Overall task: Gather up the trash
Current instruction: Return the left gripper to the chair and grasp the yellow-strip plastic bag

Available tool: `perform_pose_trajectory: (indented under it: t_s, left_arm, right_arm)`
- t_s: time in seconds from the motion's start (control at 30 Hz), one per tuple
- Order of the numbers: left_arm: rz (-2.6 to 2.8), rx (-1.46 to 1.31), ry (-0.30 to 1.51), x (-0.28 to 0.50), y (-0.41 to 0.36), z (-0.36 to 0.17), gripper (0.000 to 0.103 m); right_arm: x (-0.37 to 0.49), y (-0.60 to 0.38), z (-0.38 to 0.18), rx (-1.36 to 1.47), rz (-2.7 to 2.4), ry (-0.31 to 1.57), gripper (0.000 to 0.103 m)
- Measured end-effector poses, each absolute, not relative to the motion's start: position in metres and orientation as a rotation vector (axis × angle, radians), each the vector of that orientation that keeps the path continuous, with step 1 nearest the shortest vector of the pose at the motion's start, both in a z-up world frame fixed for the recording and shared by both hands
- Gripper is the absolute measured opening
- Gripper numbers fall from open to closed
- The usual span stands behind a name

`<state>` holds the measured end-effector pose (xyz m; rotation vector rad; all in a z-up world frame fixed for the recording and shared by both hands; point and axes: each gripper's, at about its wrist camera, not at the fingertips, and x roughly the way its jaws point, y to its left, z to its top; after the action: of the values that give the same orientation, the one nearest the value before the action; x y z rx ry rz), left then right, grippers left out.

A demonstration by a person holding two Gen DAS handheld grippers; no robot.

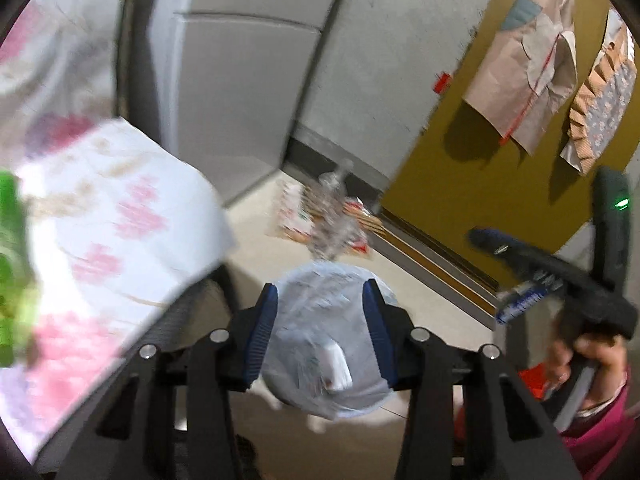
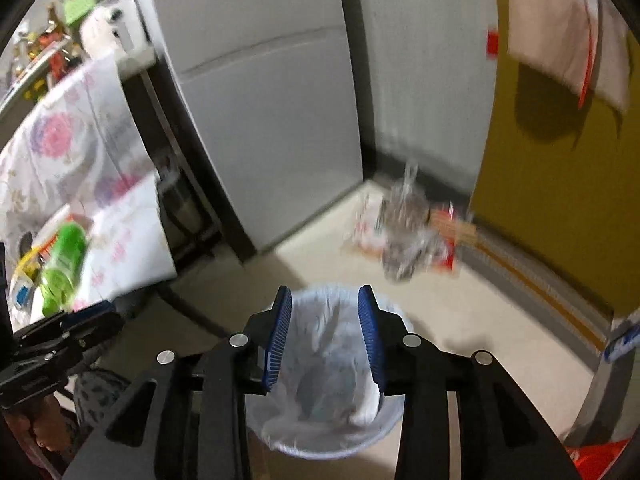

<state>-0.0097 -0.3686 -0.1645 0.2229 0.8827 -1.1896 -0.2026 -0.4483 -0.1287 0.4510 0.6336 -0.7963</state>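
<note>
Both the left gripper [image 1: 320, 316] and the right gripper [image 2: 325, 334] were spread, empty, above the lined trash bin [image 2: 324, 420].

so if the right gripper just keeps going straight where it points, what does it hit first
Probably the white plastic liner bag in the round pale bin on the floor; the open right gripper frames the bin's mouth with nothing visible between, though depth is unclear.

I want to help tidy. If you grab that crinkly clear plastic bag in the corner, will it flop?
Probably floppy: the clear plastic bag looks crumpled and slumped on the floor. Likely light for its size, as it looks thin and see-through. It might slip from the jaws, though blur hides detail.
</note>
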Motion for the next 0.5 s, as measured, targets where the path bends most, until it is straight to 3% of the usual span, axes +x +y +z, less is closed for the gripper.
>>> perform_pose_trajectory:
  t_s: [0.27,0.5]
  left_arm:
    - [-0.993,0.207,0.726,0.007,-0.282,-0.123,0.043]
    - [-0.779,0.175,0.735,0.025,-0.201,-0.108,0.047]
  right_arm:
    - [-0.160,-0.391,-0.063,0.334,-0.617,0.511,0.039]
    - [-0.081,-0.329,-0.061,0.240,-0.361,0.574,0.039]
